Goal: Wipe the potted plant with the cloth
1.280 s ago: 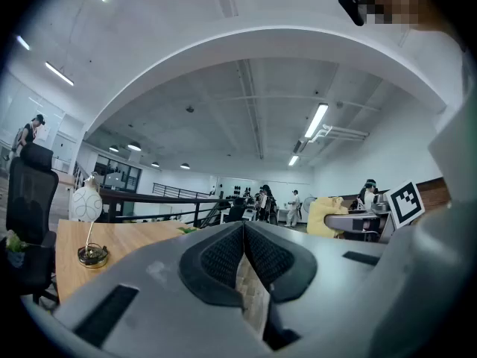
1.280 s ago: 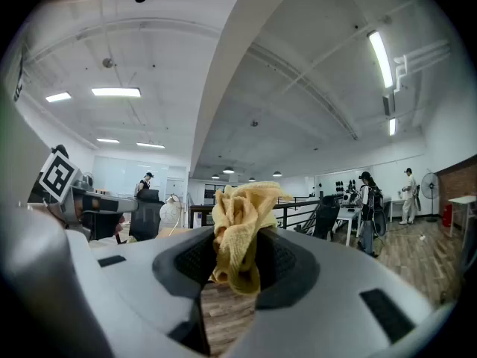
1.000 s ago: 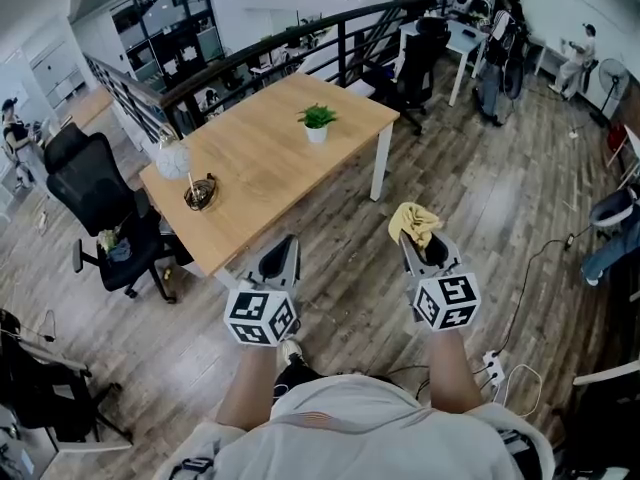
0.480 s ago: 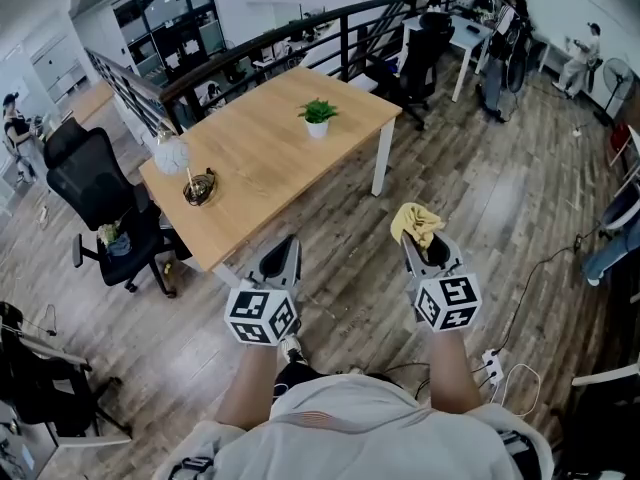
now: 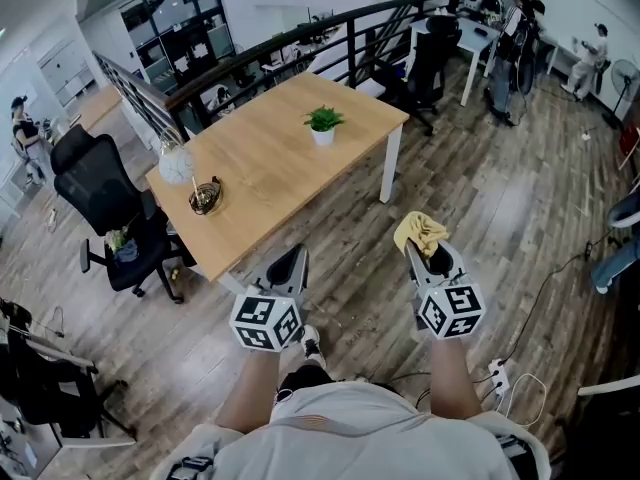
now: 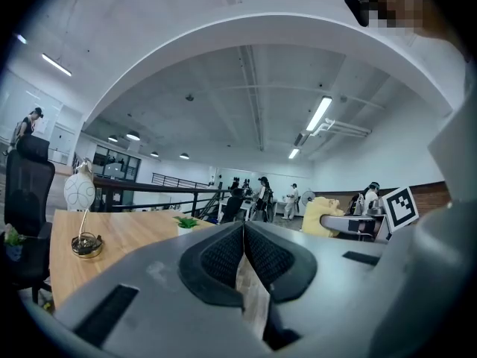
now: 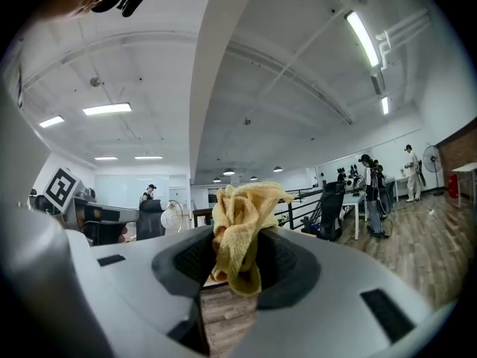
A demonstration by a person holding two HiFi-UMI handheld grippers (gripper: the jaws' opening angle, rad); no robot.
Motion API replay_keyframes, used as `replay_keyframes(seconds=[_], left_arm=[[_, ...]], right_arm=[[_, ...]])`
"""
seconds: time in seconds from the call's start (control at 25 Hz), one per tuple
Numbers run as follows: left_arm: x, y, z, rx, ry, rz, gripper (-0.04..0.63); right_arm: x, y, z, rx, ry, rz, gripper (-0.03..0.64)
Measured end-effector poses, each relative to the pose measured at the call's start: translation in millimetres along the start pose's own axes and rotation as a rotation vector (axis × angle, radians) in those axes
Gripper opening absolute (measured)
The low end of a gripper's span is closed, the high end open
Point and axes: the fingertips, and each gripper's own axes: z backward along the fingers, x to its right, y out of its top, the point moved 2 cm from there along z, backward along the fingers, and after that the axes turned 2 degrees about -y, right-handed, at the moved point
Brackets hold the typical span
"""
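Note:
A small green potted plant point(image 5: 323, 125) in a white pot stands near the far right end of a wooden table point(image 5: 270, 173); it also shows small in the left gripper view as the plant point(image 6: 185, 224). My right gripper point(image 5: 428, 252) hangs over the floor, well short of the table, shut on a bunched yellow cloth point(image 5: 419, 232). The cloth point(image 7: 240, 230) sticks up between its jaws. My left gripper point(image 5: 289, 265) is beside it, near the table's front corner, shut with nothing in it; its jaws point(image 6: 244, 256) meet.
On the table's left end are a round white lamp point(image 5: 175, 164) and a small dark bowl point(image 5: 205, 198). A black office chair point(image 5: 105, 208) stands left of the table. A black railing point(image 5: 300, 43) runs behind it. Cables and a power strip point(image 5: 497, 375) lie on the floor at right.
The table and plant have shifted slightly down and right in the head view. Both grippers keep their hold and pose.

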Motion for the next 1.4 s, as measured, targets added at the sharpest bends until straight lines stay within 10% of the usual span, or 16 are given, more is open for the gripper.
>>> replay_keyframes(seconds=[1.4], left_arm=[[-227.5, 38.2, -272.7, -0.015, -0.045, 0.131, 0.017]], right_arm=[[73.6, 10.0, -346.5, -0.165, 0.035, 0.089, 0.192]])
